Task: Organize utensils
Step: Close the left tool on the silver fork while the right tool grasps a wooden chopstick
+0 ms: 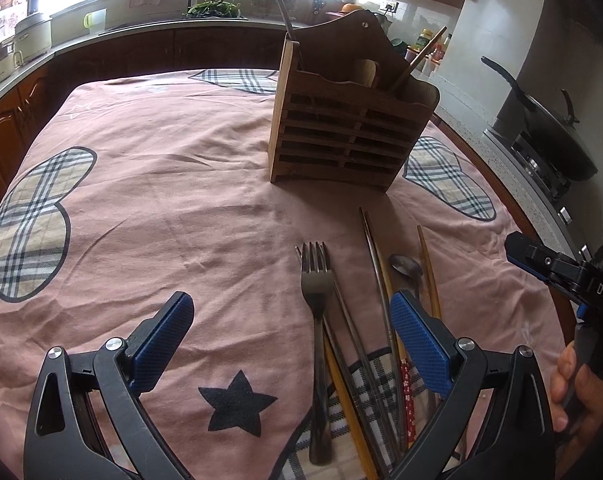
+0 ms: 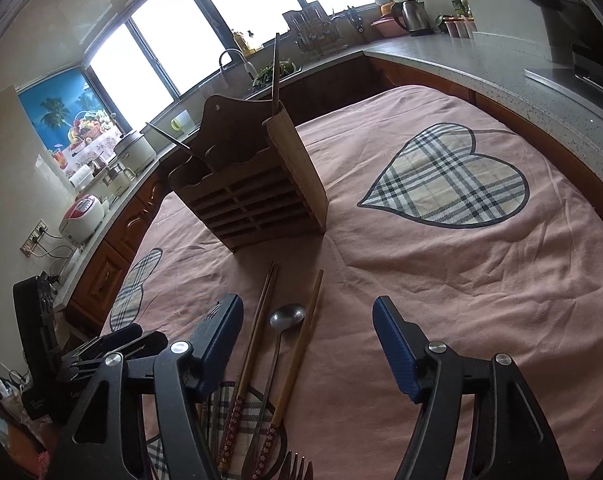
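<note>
Utensils mostly lay loose on the counter (image 1: pixel 161 200): fork (image 1: pixel 315 280), spoon (image 2: pixel 287 316) and chopsticks (image 2: pixel 307 320) at six o'clock from the holder (image 1: pixel 341 128), which already held a few sticks. Both left tongs (image 1: pixel 289 340) and right tongs (image 2: pixel 307 344) stood spread, gripping nothing. Most sorting seemed left.

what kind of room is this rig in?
Looks like a home kitchen: sink faucet under the window, wok on a gas stove, electric kettle on the counter. Work surface is a table under a pink cloth.
</note>
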`<action>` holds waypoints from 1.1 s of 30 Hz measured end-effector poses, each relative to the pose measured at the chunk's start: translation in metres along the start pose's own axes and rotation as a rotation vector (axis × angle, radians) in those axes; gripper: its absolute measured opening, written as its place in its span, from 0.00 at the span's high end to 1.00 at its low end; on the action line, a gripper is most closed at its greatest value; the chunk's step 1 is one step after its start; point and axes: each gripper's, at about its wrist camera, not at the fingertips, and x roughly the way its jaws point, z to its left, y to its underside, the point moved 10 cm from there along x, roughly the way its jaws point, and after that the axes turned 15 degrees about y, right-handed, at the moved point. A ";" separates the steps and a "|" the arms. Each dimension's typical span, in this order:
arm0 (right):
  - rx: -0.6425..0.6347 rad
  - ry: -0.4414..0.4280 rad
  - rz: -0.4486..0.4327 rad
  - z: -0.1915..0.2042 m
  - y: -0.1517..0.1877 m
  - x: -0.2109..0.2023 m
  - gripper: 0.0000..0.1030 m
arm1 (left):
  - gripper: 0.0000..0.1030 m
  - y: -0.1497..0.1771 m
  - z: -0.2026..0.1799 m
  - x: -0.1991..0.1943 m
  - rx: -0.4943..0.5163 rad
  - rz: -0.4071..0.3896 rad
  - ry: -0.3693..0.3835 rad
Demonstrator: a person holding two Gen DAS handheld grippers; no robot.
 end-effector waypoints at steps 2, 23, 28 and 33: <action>-0.012 0.003 0.014 0.003 0.001 0.008 0.37 | 0.02 -0.002 0.001 0.005 0.003 0.006 0.002; -0.090 0.051 0.182 0.024 0.003 0.094 0.70 | 0.57 -0.009 0.004 0.073 0.068 0.169 0.004; -0.101 0.055 0.190 0.024 0.005 0.098 0.91 | 0.77 -0.011 0.006 0.070 0.044 0.169 0.044; -0.079 0.027 0.177 0.024 0.002 0.087 0.93 | 0.79 -0.014 0.009 0.053 0.023 0.134 0.057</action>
